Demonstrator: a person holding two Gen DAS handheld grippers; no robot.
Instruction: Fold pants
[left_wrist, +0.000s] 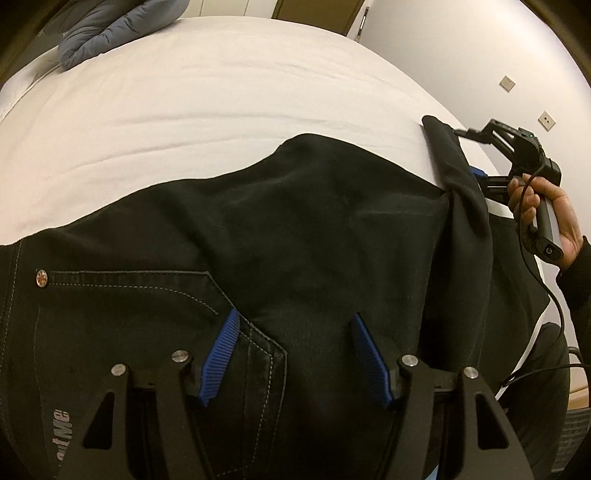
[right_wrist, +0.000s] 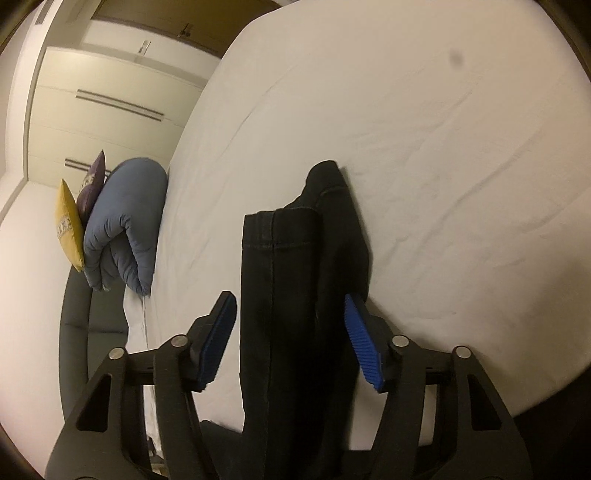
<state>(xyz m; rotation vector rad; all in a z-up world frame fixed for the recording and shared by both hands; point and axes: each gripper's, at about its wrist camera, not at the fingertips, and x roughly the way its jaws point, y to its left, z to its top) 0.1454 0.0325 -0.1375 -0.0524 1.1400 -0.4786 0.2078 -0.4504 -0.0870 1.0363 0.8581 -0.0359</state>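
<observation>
Black denim pants lie on a white bed, seat side up with a stitched back pocket at the lower left. My left gripper is open just above the seat by the pocket corner, holding nothing. In the right wrist view the hem ends of the legs run between the wide-open blue pads of my right gripper, which straddles them near the bed edge. The right gripper also shows in the left wrist view, beside a bunched leg.
A folded blue quilt with yellow and purple cushions lies at the far end of the bed. White bed sheet stretches beyond the pants. Wardrobe doors stand behind. A cable trails from the right gripper.
</observation>
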